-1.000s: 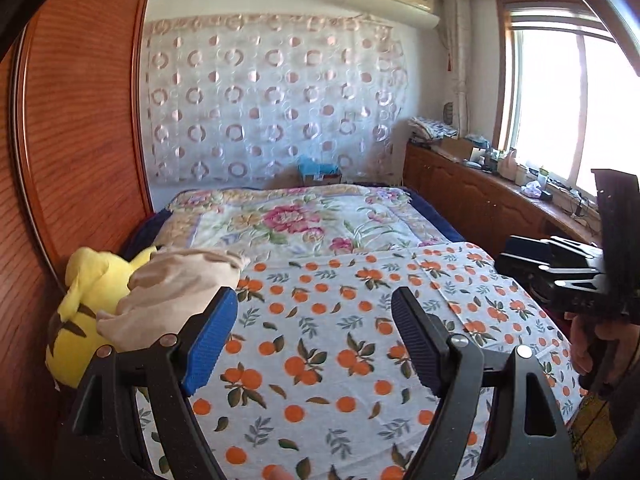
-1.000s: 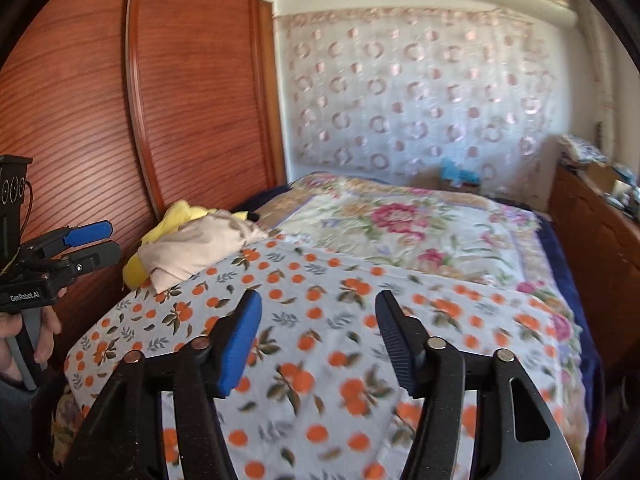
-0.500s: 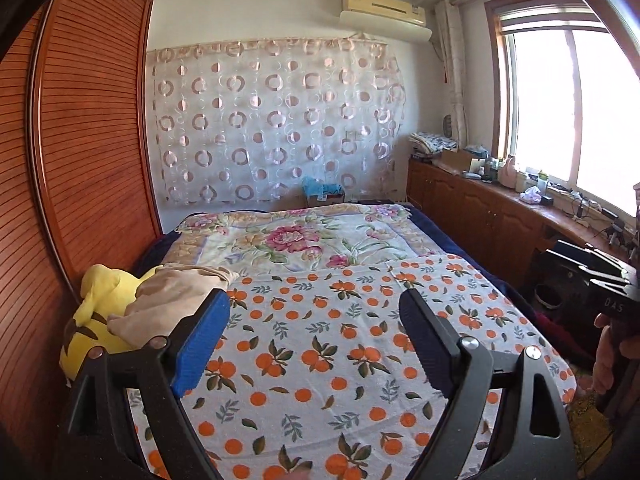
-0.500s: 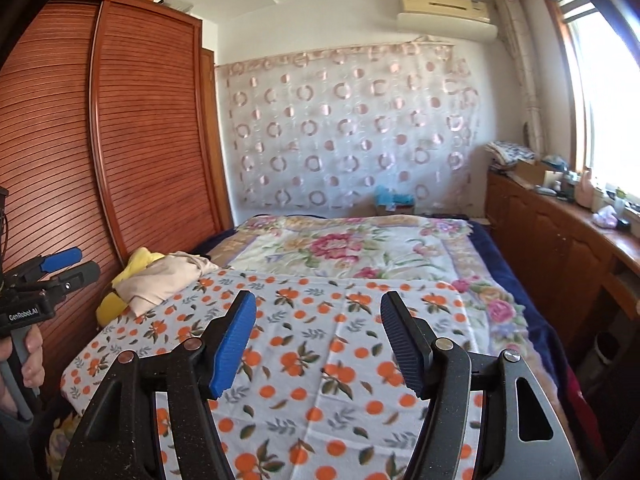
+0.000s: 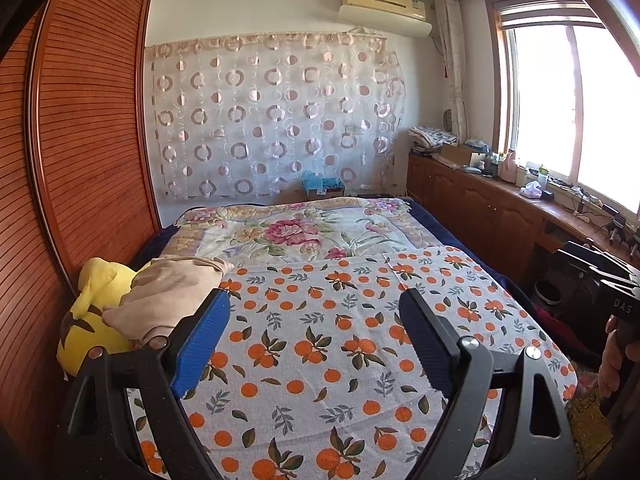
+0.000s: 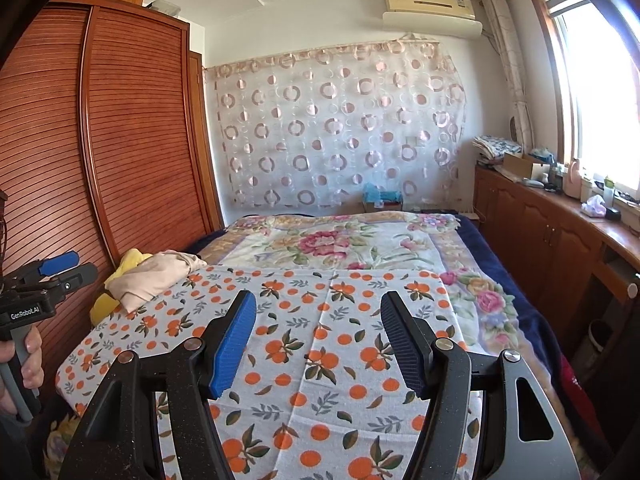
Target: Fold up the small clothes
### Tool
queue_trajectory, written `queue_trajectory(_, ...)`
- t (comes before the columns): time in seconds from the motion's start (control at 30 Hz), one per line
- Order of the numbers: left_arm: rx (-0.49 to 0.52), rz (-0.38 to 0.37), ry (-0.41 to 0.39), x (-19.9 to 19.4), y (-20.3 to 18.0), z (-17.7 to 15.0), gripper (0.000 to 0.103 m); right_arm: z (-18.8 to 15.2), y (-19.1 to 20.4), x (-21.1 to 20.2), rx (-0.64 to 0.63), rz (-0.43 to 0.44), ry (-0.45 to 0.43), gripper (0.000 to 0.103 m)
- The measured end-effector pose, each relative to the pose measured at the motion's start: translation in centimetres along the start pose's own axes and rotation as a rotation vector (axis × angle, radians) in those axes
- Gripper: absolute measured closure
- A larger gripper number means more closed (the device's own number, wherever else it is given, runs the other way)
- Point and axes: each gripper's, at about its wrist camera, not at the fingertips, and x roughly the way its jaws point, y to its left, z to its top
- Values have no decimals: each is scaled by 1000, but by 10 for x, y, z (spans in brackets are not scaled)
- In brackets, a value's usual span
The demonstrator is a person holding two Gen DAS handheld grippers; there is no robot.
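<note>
Fingers of the left gripper [image 5: 314, 340] stand wide apart, holding nothing, above the orange-print sheet [image 5: 340, 320] on the bed. At far left, a beige garment [image 5: 168, 296] lies bunched on a yellow plush toy [image 5: 86, 320], creased and not folded flat. Farther right, the right gripper [image 6: 318, 340] likewise hangs with fingers apart and empty. Folding of this garment looks undone.

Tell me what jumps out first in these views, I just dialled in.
The orange-print sheet covers the near end of the bed. A crumpled beige garment lies at its left edge, on a yellow plush toy by the wardrobe. The left gripper and right gripper are open, empty.
</note>
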Motion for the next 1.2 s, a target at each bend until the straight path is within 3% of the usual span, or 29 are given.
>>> queue_trajectory(1.2,-9,-8,1,-2,-6,-3,16,-6,-20,-4,-18,25,-15,36)
